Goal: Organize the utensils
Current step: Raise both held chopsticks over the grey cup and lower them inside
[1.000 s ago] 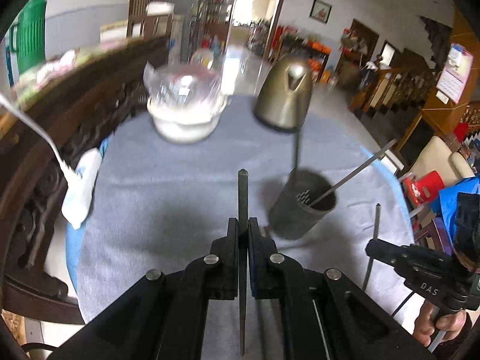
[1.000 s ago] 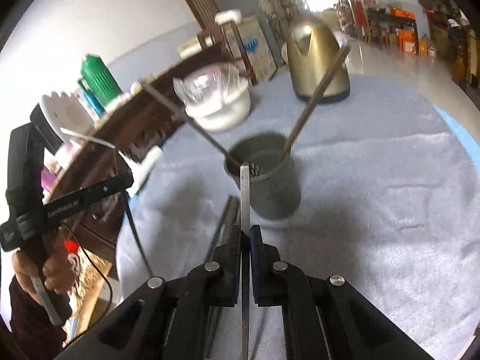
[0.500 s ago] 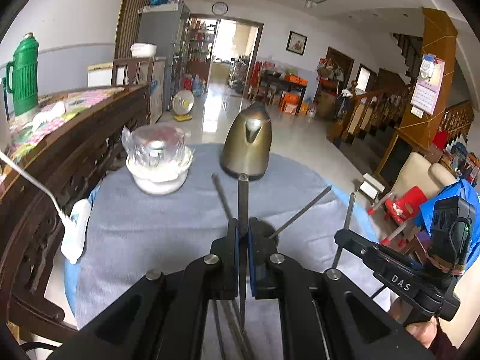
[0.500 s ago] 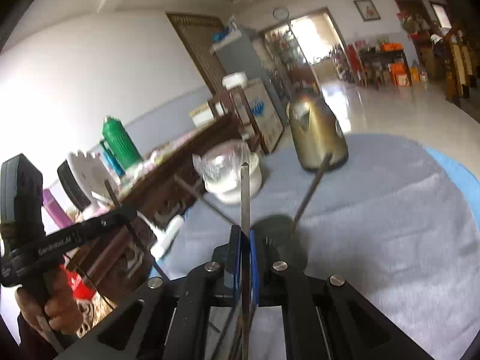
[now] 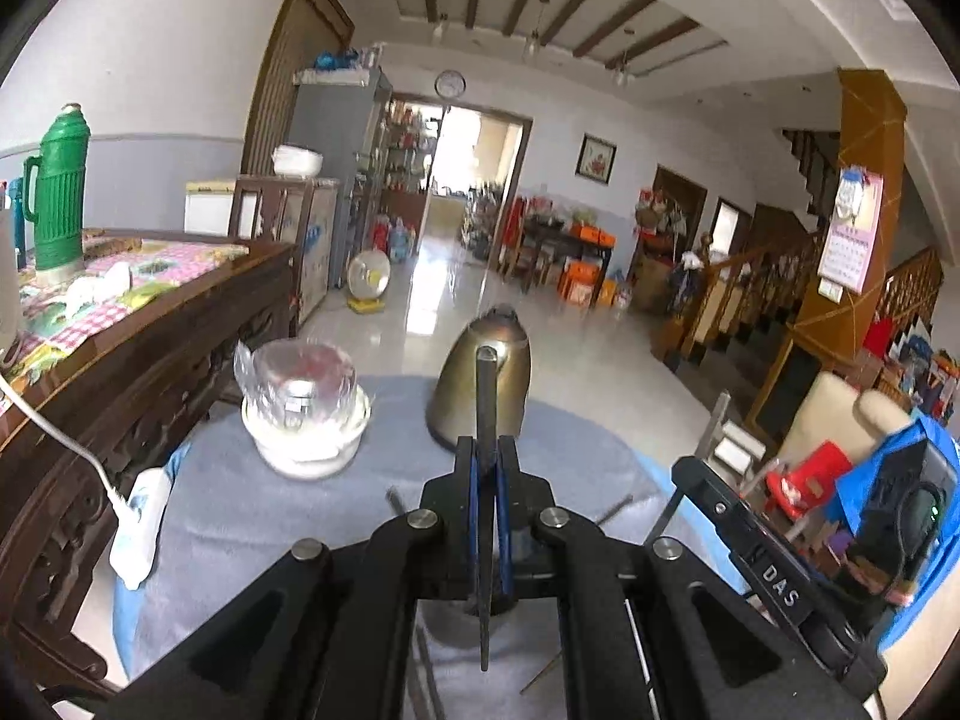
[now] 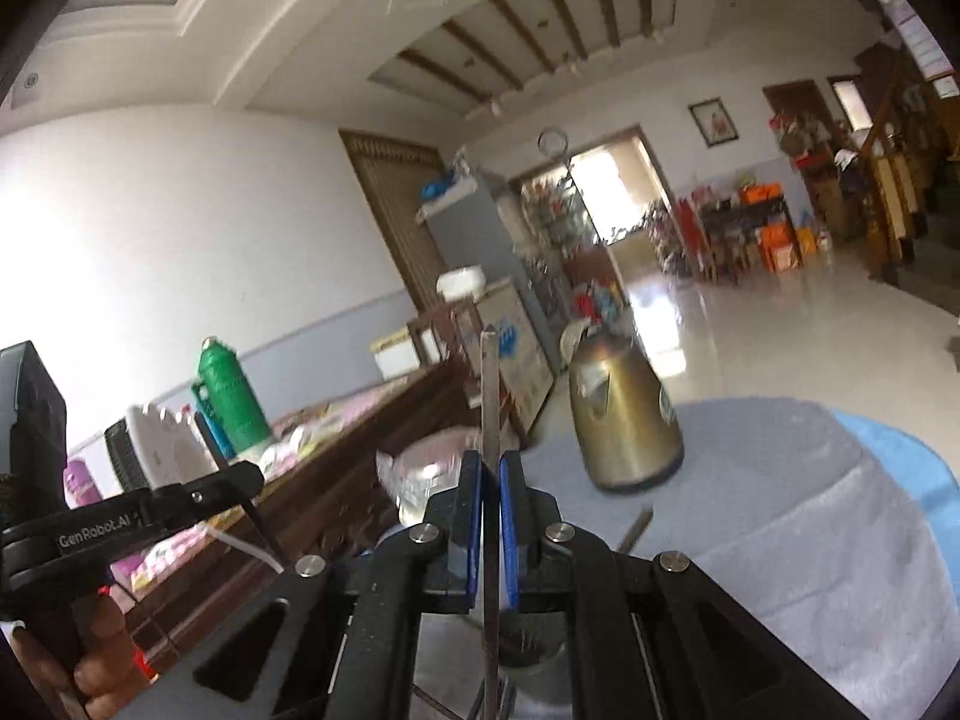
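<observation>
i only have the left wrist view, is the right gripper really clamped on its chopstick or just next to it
Observer: Clamped. In the right wrist view the right gripper has its blue pads shut on a thin metal chopstick, which stands upright between them.
Operator: ok, is there a hand on my left gripper, i see none from here
Observer: Yes. At the lower left of the right wrist view a hand is wrapped around the handle of the left gripper.
</observation>
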The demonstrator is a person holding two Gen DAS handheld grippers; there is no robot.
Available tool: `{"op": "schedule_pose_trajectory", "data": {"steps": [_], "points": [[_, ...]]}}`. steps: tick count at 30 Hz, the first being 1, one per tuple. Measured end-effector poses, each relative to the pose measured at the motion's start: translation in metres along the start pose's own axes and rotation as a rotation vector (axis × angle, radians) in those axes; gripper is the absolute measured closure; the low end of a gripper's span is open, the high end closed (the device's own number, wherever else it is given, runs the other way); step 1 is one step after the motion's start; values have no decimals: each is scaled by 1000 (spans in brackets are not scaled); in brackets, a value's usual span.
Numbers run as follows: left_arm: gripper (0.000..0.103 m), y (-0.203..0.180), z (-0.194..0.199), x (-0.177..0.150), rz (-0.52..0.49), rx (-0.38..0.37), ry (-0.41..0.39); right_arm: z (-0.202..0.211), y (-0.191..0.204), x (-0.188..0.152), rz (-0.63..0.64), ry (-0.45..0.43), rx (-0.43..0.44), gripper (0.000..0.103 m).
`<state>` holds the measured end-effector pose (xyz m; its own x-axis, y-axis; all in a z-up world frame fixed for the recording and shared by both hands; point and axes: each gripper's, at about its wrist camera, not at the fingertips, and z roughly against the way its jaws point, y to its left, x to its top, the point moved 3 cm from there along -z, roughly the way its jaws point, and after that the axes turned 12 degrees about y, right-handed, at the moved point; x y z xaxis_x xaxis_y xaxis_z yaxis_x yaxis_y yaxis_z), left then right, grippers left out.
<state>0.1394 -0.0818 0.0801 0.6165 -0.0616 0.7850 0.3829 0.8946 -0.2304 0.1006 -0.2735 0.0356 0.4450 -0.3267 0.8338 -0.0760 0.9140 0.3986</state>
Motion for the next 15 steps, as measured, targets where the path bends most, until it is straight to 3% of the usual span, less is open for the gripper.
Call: {"op": "schedule_pose_trajectory", "data": {"steps": [9, 15], "points": [[98, -10, -24, 10, -9, 33, -110, -10, 4, 21, 8, -165, -99, 96], [98, -8, -47, 8, -3, 57, -96, -28, 6, 25, 41, -198, -163, 96]]}}
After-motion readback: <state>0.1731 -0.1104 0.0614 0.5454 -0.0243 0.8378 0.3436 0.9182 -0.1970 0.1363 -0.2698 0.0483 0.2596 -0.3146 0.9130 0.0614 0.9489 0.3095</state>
